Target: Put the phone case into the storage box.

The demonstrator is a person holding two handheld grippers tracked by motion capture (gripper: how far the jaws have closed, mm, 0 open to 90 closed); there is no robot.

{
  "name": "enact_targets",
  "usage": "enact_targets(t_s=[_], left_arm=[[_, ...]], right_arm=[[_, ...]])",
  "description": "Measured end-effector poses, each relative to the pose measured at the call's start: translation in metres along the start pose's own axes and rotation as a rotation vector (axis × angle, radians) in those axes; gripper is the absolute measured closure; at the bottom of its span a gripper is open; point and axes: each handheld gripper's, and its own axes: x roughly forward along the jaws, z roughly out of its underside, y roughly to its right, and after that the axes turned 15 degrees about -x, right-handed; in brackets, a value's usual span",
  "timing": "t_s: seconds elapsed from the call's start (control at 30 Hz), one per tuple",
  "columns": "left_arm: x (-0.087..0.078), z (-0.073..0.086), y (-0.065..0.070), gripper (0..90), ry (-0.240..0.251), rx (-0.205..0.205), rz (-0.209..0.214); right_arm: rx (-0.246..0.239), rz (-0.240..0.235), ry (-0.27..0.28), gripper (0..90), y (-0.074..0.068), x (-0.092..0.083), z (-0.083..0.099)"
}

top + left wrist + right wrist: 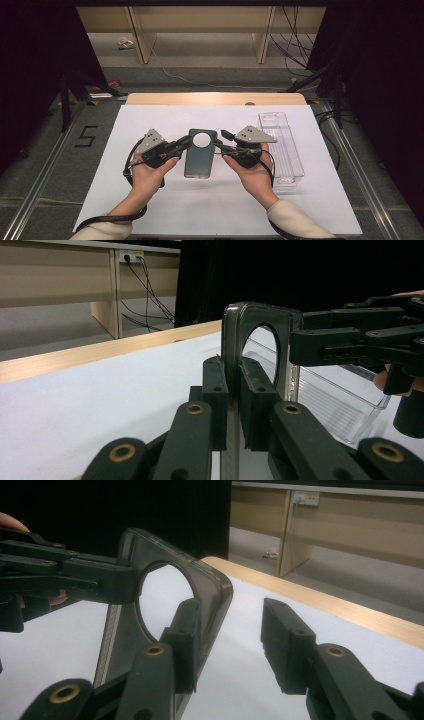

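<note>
left claw point(232, 405) clamped on phone case point(260, 347), right claw point(230, 645) apart beside it

High view looks forward and down over the whole white table point(165, 210) from the near edge, while both gripper views sit low and close, facing each other across the shared dark phone case point(260, 335).

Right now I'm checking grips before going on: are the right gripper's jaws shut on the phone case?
Open. In the right gripper view, one jaw touches the phone case; the other stands apart.
</note>
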Motion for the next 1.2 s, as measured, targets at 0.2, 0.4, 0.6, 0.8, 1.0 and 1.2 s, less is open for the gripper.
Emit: enact_targets(t_s=[0.2, 0.4, 0.6, 0.8, 1.0, 1.2], left_arm=[[0.0001, 0.0001, 0.0005, 82.5, 0.005, -0.002, -0.001], [0.0008, 0.0009, 0.0011, 82.5, 0.006, -0.003, -0.002], [0.0015, 0.0015, 0.0024, 82.5, 0.008, -0.006, -0.001], [0.0022, 0.0028, 0.0028, 82.4, 0.008, -0.004, -0.003], [0.0046, 0.0055, 0.0041, 82.0, -0.01, 0.001, 0.0], [0.0052, 0.0062, 0.0042, 81.8, -0.016, -0.001, -0.002]], right_arm=[[0.011, -0.003, -0.002, 66.0, -0.0017, 0.0016, -0.0002], [0.025, 0.0, 0.001, 71.6, -0.0025, 0.0017, -0.001], [0.032, 0.001, 0.005, 78.4, -0.0036, 0.0013, -0.0025], [0.043, 0.004, 0.006, 81.0, -0.0041, 0.0, -0.0045], [0.041, 0.011, 0.002, 83.5, -0.0021, -0.0018, -0.0052], [0.029, 0.02, 0.004, 84.6, -0.0029, -0.0039, -0.0082]])
